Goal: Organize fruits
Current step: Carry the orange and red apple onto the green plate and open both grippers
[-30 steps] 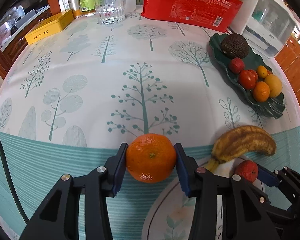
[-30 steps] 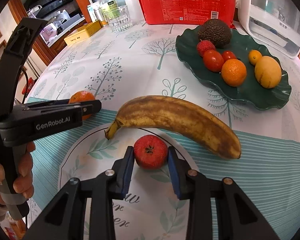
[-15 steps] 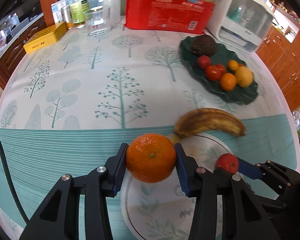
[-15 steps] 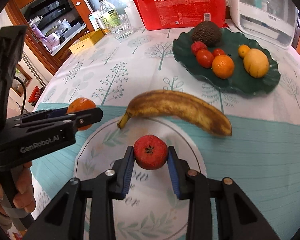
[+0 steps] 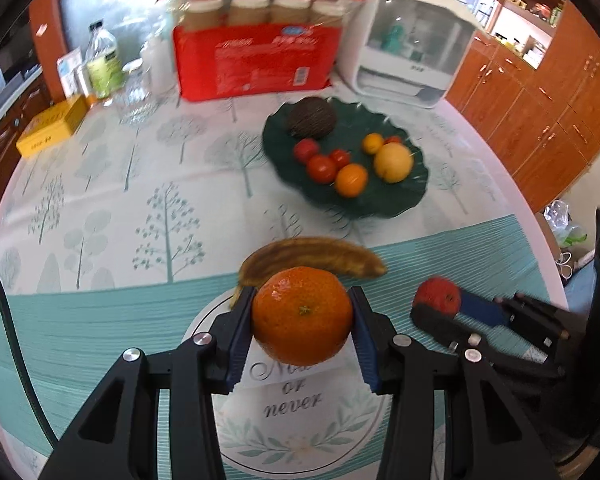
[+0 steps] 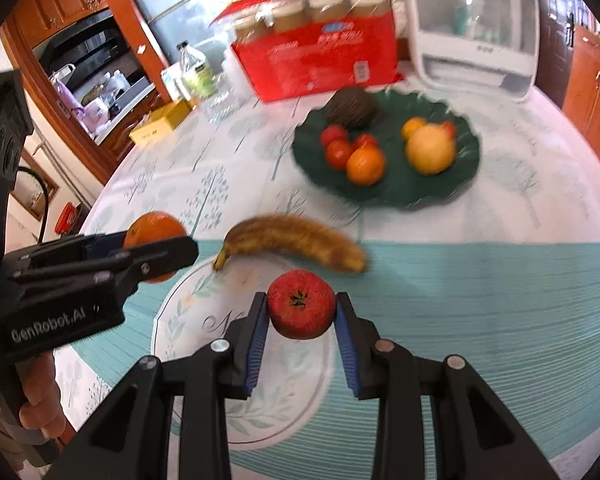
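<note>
**Two fruits in the air, banana left behind**

The left gripper [image 5: 302,320] clamps an orange [image 5: 302,316]; the right gripper [image 6: 302,312] pinches a red fruit [image 6: 301,304] — both above the tablecloth, short of the green plate [image 5: 400,200]. The banana [image 5: 312,258] lies unplaced.

Both tongs [image 5: 302,320] [image 6: 301,316] clamped, side by side

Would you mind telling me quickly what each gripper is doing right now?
Left gripper: closed on the orange, held above the table.
Right gripper: closed on the red fruit, held above the table.
</note>
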`<state>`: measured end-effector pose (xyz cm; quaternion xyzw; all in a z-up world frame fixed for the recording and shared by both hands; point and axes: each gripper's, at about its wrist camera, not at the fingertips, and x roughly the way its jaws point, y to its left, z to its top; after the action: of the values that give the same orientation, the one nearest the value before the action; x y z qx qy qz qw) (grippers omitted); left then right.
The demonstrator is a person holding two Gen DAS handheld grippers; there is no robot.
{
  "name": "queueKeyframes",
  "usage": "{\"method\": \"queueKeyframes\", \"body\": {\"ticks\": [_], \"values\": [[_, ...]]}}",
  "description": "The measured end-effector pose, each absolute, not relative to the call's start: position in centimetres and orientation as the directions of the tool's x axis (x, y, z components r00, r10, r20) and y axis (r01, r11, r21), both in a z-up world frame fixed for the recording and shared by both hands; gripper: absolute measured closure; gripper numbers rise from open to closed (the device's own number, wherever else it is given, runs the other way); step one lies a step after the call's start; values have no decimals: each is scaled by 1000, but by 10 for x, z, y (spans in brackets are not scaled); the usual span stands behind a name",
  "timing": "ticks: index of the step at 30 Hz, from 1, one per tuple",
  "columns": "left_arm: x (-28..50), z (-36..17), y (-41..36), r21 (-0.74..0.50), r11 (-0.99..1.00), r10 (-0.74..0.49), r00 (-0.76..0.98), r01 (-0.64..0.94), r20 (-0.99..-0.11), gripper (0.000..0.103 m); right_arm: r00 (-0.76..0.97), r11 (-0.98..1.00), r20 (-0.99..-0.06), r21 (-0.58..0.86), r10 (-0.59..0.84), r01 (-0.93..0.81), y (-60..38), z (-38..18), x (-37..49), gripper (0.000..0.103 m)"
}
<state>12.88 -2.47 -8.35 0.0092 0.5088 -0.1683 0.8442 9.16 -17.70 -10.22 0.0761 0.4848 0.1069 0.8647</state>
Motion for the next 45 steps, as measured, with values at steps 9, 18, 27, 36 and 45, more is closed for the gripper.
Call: {"method": "queueKeyframes", "body": {"ticks": [9, 18, 27, 36, 45], "values": [[156, -19, -60, -131, 929, -300, 494, 346, -816, 59, 623, 978, -754, 171, 207, -118, -219, -14, 126, 70], [200, 41, -89, -89, 925, -300, 566, 369, -768, 59, 693, 986, -703, 131, 163, -99, -250, 55, 184, 70], [248, 34, -116, -104, 933, -296, 568, 345, -768, 59, 677, 984, -717, 164, 166, -68, -271, 67, 258, 70], [273, -56, -138, -198, 936, -320, 470, 292, -822, 59, 541, 983, -825, 184, 163, -15, -276, -25, 314, 70], [287, -134, -153, -240, 936, -328, 394, 258, -858, 59, 413, 977, -892, 211, 184, 19, -275, -114, 348, 70]]}}
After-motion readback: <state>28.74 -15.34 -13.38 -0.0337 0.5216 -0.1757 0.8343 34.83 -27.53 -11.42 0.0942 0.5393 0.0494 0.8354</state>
